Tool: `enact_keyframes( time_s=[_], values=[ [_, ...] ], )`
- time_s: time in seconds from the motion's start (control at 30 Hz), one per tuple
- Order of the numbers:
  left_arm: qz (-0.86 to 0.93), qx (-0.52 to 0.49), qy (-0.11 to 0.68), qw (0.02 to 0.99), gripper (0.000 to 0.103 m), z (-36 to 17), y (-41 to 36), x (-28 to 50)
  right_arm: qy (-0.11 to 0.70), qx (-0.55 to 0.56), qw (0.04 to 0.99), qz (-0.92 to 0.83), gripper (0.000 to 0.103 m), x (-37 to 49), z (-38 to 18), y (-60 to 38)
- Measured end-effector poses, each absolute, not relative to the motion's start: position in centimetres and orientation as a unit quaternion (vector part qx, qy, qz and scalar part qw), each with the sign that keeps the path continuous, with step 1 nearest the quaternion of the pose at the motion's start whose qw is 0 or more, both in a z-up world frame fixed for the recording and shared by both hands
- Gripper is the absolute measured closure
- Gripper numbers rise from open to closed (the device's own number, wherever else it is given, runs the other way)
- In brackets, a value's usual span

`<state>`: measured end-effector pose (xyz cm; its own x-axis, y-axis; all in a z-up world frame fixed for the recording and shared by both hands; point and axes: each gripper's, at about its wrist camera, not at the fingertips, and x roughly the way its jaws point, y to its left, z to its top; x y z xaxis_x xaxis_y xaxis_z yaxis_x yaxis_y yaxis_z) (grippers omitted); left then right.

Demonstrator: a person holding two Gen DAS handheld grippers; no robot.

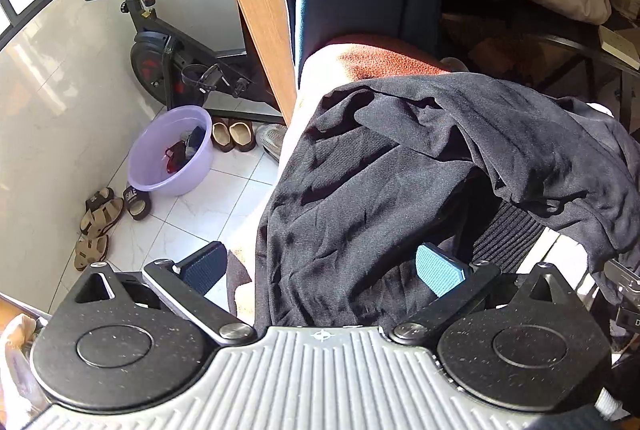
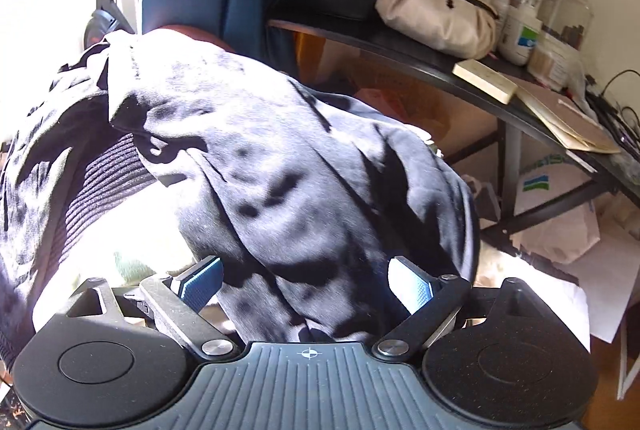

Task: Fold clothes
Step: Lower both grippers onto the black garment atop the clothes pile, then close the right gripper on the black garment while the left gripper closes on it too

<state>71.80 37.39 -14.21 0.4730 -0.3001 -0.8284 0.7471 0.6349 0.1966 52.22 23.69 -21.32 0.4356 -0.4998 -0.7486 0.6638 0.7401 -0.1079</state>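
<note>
Left wrist view, far left: a purple basin (image 1: 171, 152) holding small items is being seen on the tiled floor, with sandals (image 1: 100, 218) beside it and an exercise bike (image 1: 160, 46) behind. Moving rightward, the black garment (image 1: 400, 166) is being found crumpled over a pale padded surface (image 1: 316, 70), with a ribbed cuff or hem (image 1: 508, 234) showing beneath one fold. The left gripper (image 1: 320, 264) is being held wide open, its fingers straddling the garment's near edge; nothing is being clamped. Right wrist view: the same garment (image 2: 280, 170) is being seen bunched and draped, its ribbed band (image 2: 104, 178) at the left. The right gripper (image 2: 306, 282) is likewise being held wide open, with cloth lying between the fingers but not pinched. Further right, a cluttered desk (image 2: 460, 70) is being noted. Judgement: the step in hand appears to be the initial grasp before spreading; folding proper is not yet begun. The next move is being judged to call for closing both claws on separate edge points, then lifting and flattening the cloth.
</note>
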Motion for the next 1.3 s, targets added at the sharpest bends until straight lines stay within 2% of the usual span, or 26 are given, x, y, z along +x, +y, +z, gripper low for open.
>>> enact_keyframes(
  time_s=[0.07,0.13,0.2,0.27,0.3,0.33,0.53,0.7,0.87,0.97,1.0,1.13,1.2,1.3],
  values=[
    [-0.316,0.277,0.407,0.811,0.0,-14.6,38.0,72.9,0.408,0.102,0.839,-0.345,0.017,53.8,-21.8,23.7],
    [-0.313,0.266,0.421,0.809,0.0,-14.9,38.5,74.0,0.412,0.093,0.834,-0.354,0.029,54.7,-22.0,23.7],
    [-0.311,0.257,0.429,0.808,0.0,-15.2,38.9,74.8,0.404,0.101,0.83,-0.371,0.058,54.4,-21.5,23.4],
    [-0.311,0.249,0.434,0.808,0.0,-15.4,39.1,75.4,0.381,0.137,0.833,-0.377,0.081,52.9,-20.4,22.6],
    [-0.312,0.248,0.434,0.808,0.0,-15.4,39.1,75.6,0.369,0.153,0.834,-0.38,0.091,51.9,-19.8,22.3],
    [-0.313,0.247,0.433,0.808,0.0,-15.5,39.0,75.9,0.359,0.164,0.836,-0.383,0.095,51.0,-19.2,22.0],
    [-0.333,0.255,0.418,0.806,0.0,-15.8,37.5,76.6,0.327,0.171,0.804,-0.467,0.097,46.8,-17.0,20.5],
    [-0.352,0.275,0.403,0.799,0.0,-16.4,36.2,76.6,0.324,0.206,0.757,-0.529,0.098,43.7,-18.4,18.6],
    [-0.379,0.304,0.399,0.778,0.0,-17.7,36.2,75.8,0.341,0.199,0.759,-0.518,0.096,44.2,-19.2,19.0],
    [-0.401,0.32,0.386,0.767,0.0,-18.1,37.1,75.0,0.349,0.204,0.758,-0.512,0.087,44.7,-19.4,19.1],
    [-0.405,0.327,0.379,0.765,0.0,-18.3,37.4,74.7,0.354,0.198,0.758,-0.511,0.078,44.9,-19.4,19.2],
    [-0.417,0.364,0.355,0.753,0.0,-19.4,38.1,73.3,0.367,0.145,0.78,-0.486,0.061,46.3,-18.7,20.8],
    [-0.417,0.371,0.342,0.756,0.0,-19.5,38.0,72.8,0.364,0.108,0.803,-0.459,0.046,47.3,-18.1,22.3],
    [-0.416,0.35,0.346,0.764,0.0,-19.1,37.8,72.9,0.355,0.048,0.845,-0.398,0.041,49.4,-17.2,24.7]
  ],
)
